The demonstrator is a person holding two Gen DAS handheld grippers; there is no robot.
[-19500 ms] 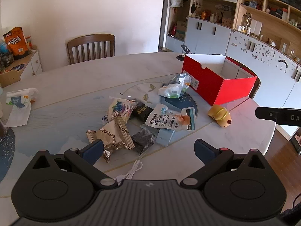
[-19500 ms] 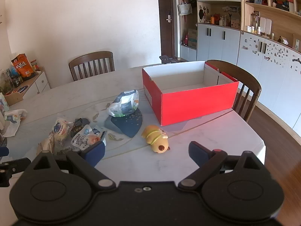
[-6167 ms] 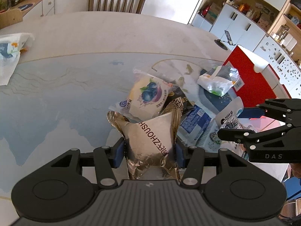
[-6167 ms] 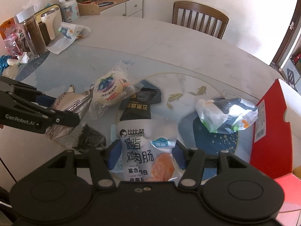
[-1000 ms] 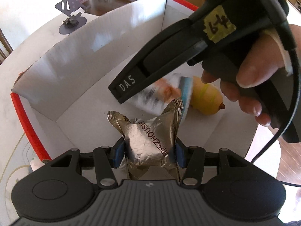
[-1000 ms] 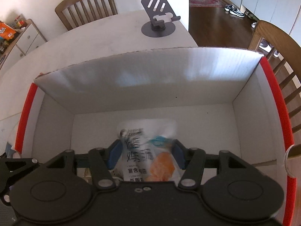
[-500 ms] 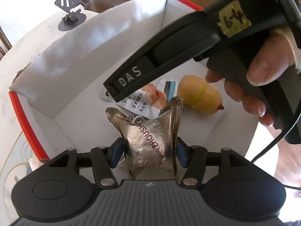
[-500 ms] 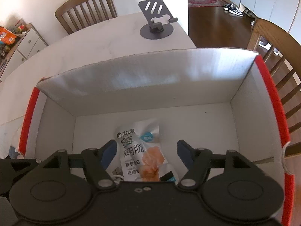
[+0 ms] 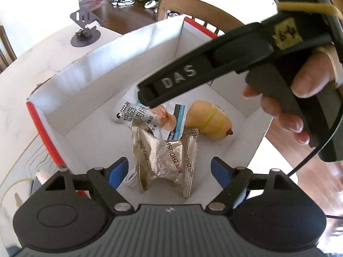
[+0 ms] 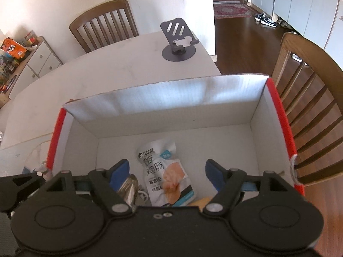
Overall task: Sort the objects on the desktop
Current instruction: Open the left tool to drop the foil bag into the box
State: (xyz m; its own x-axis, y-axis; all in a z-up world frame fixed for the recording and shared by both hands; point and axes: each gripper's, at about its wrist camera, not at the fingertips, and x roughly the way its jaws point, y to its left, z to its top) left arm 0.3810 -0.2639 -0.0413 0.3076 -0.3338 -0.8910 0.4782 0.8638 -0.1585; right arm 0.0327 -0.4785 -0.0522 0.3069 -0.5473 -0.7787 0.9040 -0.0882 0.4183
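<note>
Now both grippers (image 9: 169,169) (image 10: 167,172) just opened, empty, foil packet (image 9: 165,156) lengthwise toward far wall.

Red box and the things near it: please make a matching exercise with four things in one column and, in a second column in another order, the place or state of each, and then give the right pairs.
Things:
1. gold foil packet
2. white chicken sausage pouch
3. yellow plush toy
4. phone stand

Places or states:
A. on the table beyond the red box
B. flat on the box floor, printed side up
C. between the open fingers of the left gripper, pads apart from it
D. against the pouch's far end in the box

Pairs: 1-C, 2-B, 3-D, 4-A
</note>
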